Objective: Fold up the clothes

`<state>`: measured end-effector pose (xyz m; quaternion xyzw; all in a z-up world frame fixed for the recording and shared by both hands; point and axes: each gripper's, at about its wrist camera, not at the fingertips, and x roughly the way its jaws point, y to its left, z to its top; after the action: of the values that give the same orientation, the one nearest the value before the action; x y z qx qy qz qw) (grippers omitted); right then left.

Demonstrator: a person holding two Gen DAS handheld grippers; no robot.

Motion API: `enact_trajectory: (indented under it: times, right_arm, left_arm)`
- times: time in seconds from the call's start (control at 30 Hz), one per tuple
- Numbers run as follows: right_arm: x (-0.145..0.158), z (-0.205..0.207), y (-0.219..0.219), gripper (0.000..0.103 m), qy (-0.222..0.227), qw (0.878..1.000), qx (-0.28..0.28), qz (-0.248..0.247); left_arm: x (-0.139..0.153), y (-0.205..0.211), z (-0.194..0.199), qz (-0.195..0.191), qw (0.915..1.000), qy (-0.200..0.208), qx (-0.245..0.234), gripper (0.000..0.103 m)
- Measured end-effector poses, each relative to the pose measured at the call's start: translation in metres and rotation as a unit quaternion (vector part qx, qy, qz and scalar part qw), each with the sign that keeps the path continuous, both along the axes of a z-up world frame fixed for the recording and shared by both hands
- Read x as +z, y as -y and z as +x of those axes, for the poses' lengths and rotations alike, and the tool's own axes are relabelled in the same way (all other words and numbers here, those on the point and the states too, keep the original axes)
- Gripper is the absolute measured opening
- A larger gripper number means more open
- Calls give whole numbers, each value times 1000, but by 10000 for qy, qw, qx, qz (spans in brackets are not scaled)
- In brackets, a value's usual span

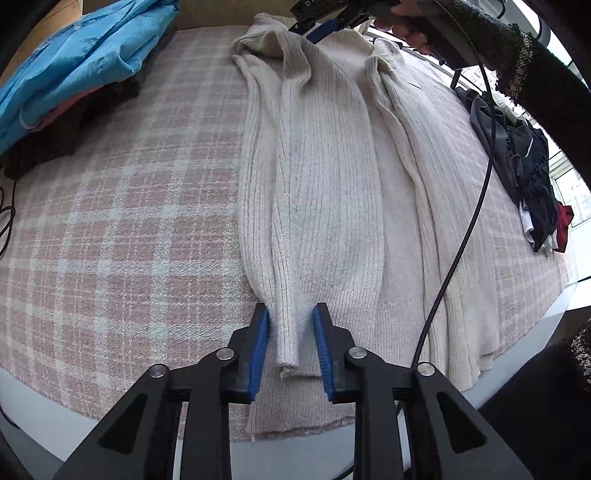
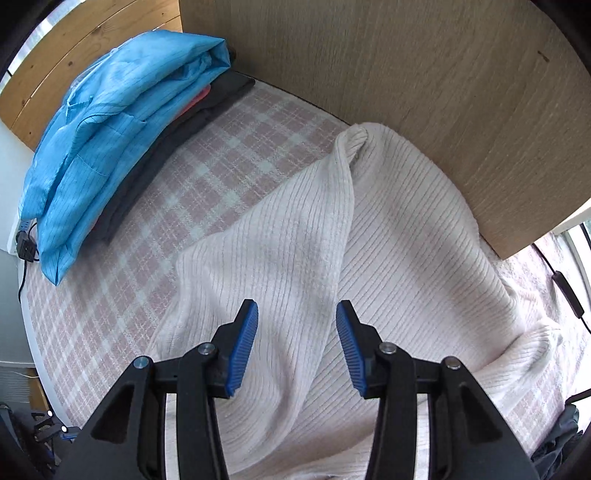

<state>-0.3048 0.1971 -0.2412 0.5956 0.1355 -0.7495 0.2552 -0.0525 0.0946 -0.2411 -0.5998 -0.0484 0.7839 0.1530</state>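
A cream ribbed knit sweater (image 1: 314,184) lies lengthwise on the pink plaid cloth (image 1: 129,221), both sleeves folded in over its body. My left gripper (image 1: 291,321) is open, its blue pads on either side of a sleeve cuff (image 1: 287,350) at the near hem, not closed on it. In the right wrist view the sweater (image 2: 388,258) fills the middle, with a sleeve folded diagonally over it. My right gripper (image 2: 297,317) is open above the sweater's far end and holds nothing; it also shows at the top of the left wrist view (image 1: 321,22).
A stack of folded clothes topped by a blue shirt (image 1: 74,62) sits at the far left, also in the right wrist view (image 2: 110,147). A heap of dark clothes (image 1: 524,177) lies at the right. A wooden board (image 2: 424,92) stands behind. A black cable (image 1: 465,229) hangs across.
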Motion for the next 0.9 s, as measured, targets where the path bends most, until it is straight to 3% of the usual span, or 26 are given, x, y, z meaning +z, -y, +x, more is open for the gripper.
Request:
enact_trajectory:
  times: [0.13,0.2,0.43,0.5,0.53,0.57,0.7,0.77,0.9]
  right_arm:
    - [-11,-4,-2,45,85,9999,-87,42]
    - [-12,-3,-1,50,63,10000,-53,27]
    - [-12,-4,5,52,17,9999,32,138]
    - [-12,-4,6,54,6,9998,54,179]
    - [-12,-4,7,54,1,9998,66,200]
    - [-12,-3,8,55,-10,9997,84,219]
    - [-11,-3,10,56,-30,9995,121,279]
    - [-11,-3,11,56,-39,9995,131,290]
    - [-12,-4,8,58,-47,9997,115,231]
  left_arm:
    - [8,16,11,172,9996,46,203,6]
    - [13,21,18,171,9995,52,273,6]
    - [17,22,36,61,9996,42,276,6]
    - [18,22,34,49,9997,24,231,15]
    - [18,21,33,43,9998,14,209,35]
    - [18,21,31,38,9998,5,186,42]
    - [19,21,26,15,9999,-33,96,29]
    - [20,20,24,4,10000,-51,52,12]
    - [21,20,19,-19,10000,-89,-38,6]
